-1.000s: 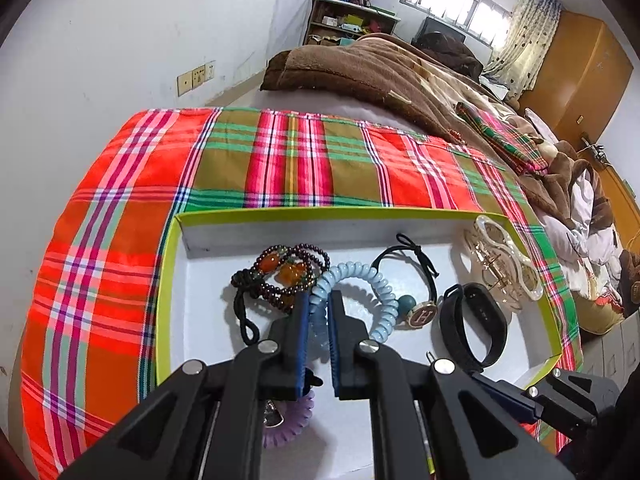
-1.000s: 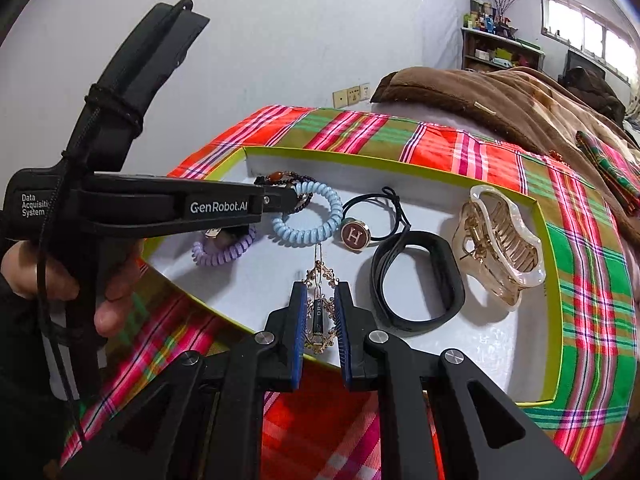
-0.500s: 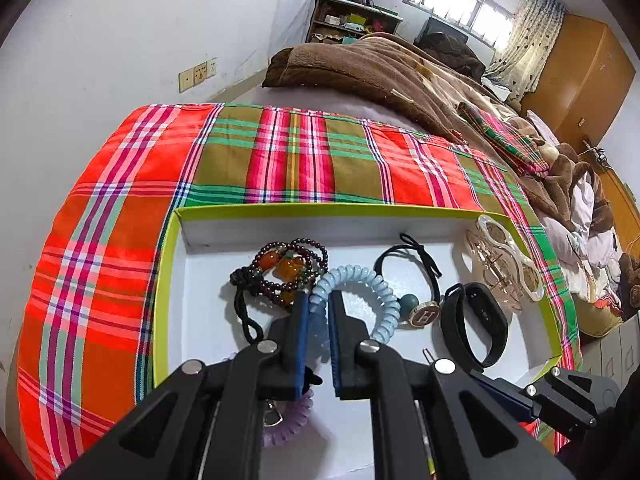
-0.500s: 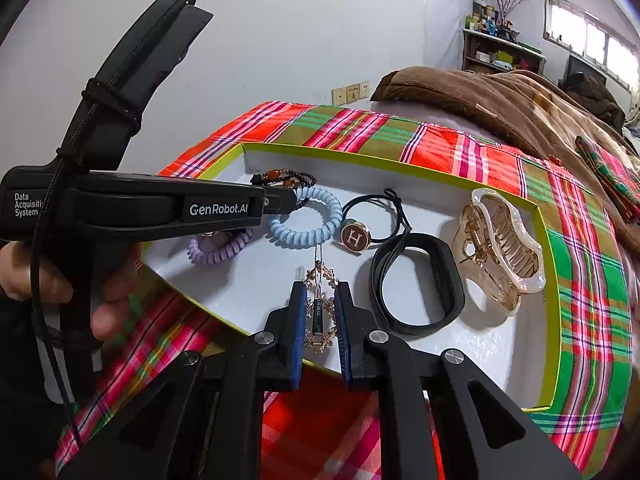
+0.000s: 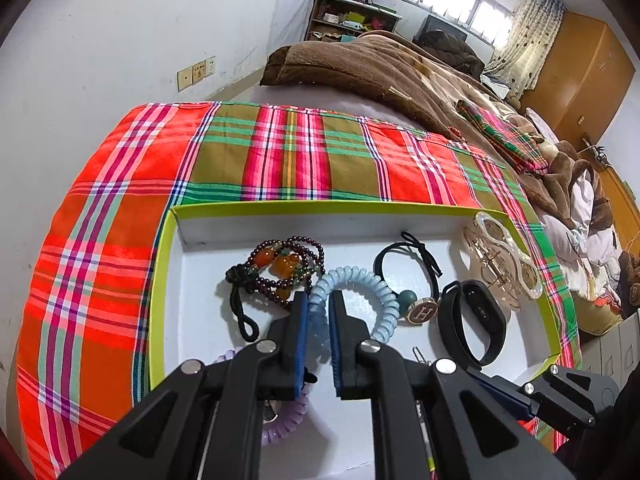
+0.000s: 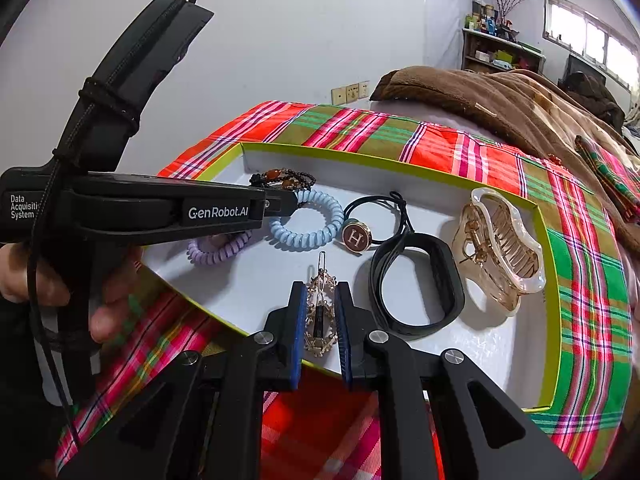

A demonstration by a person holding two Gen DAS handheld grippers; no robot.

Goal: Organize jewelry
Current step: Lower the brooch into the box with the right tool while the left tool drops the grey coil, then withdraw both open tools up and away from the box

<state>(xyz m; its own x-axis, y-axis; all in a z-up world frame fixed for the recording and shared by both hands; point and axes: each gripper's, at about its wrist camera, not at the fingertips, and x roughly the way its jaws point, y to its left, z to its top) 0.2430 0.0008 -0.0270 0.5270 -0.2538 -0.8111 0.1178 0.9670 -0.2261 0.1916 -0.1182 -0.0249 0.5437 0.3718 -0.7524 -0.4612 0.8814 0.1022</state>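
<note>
Blue-padded jaws of the right gripper [image 6: 321, 312] stand narrowly apart astride a gold filigree hair clip [image 6: 320, 320] at the near edge of a white tray [image 6: 504, 344]. Farther in, the left gripper [image 5: 319, 312] pinches a pale blue coil hair tie [image 5: 380, 292], beside a beaded bracelet [image 5: 280, 264].

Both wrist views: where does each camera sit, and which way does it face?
Left wrist: on the left gripper, facing along its fingers over the tray toward the bed; fingers around the blue coil.
Right wrist: on the right gripper, facing across the tray; fingers flank the gold clip; left hand visible.
Shared: tray, blue coil.
</note>
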